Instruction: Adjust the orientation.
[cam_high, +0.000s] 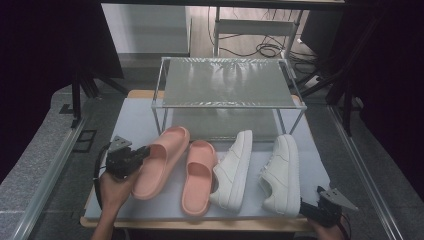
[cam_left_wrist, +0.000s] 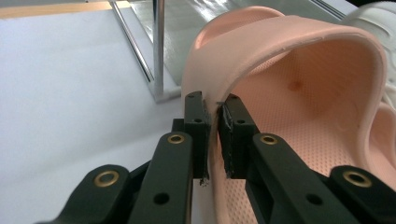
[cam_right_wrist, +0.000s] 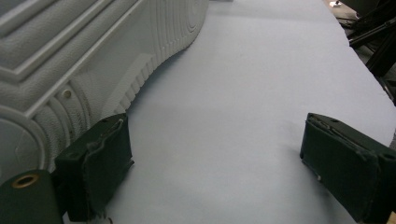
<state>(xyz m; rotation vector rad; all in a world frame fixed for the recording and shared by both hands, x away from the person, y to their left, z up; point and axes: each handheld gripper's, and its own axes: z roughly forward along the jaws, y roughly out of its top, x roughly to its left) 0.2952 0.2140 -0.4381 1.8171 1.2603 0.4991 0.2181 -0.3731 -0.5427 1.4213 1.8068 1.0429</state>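
Pink foam is what I have in my left hand-held gripper (cam_left_wrist: 212, 140): its jaws are pinched tight on the side edge of the left slide's (cam_high: 161, 161) strap, one pad outside and one inside, as the left gripper view shows. From the high view that slide lies at about 8 o'clock on the table (cam_high: 135, 120), toe pointing toward 1 o'clock, with the left hand-held gripper at its 9 o'clock side and my hand (cam_high: 114, 190) below it. The second slide (cam_high: 198, 177) lies just beside it at 3 o'clock. Two white sneakers follow to the right: the left sneaker (cam_high: 234, 170) touching the second slide, the right sneaker (cam_high: 282, 175) a little apart. A wire rack (cam_high: 227, 82) stands at 12 o'clock behind all four. My right hand-held gripper (cam_right_wrist: 215, 172) sits at 5 o'clock near the table's edge, jaws spread wide with nothing between them, its left pad just beside the right sneaker's heel.
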